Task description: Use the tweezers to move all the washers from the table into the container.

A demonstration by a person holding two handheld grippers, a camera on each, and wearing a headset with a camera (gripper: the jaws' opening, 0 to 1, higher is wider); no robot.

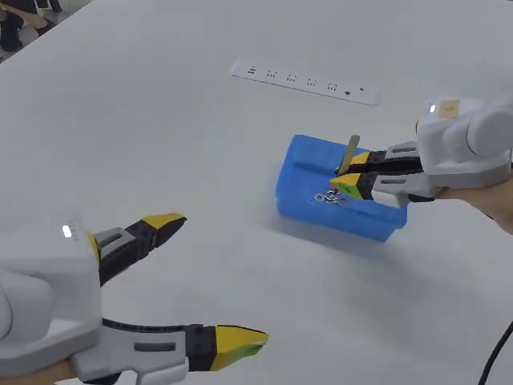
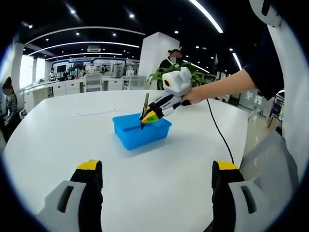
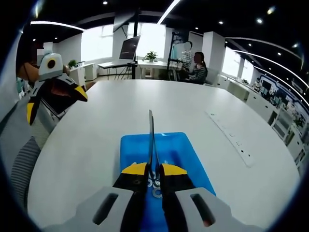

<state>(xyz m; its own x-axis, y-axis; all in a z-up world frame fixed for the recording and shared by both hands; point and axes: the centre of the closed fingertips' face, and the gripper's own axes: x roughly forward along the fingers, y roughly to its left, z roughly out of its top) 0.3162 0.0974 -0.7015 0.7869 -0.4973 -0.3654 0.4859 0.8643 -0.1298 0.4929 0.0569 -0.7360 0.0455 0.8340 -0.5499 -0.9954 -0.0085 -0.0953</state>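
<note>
Nearest, low in the head view, the left gripper (image 1: 220,279) hovers above the white worktop (image 1: 160,120) with its yellow-tipped fingers (image 1: 160,223) spread wide, released and grasping nothing. Its own view shows the same wide gap between them. Well apart from it, farther across the worktop, sits the blue container (image 1: 337,220), a shallow open box. The right gripper (image 1: 343,178) reaches in over the container's rim with its fingers (image 1: 353,186) clenched on the tweezers (image 1: 349,152). These stand steeply, their tan upper end rising above the fingers and their lower end pointing down into the box. A small cluster of metal washers (image 1: 330,196) lies on the container floor, just beside the right fingertips. Whether the tweezers touch the washers cannot be told. In the right gripper view the washers sit directly ahead of the closed fingers, inside the blue walls. Beyond the container, a white power strip (image 1: 304,82) lies flat on the worktop.
</note>
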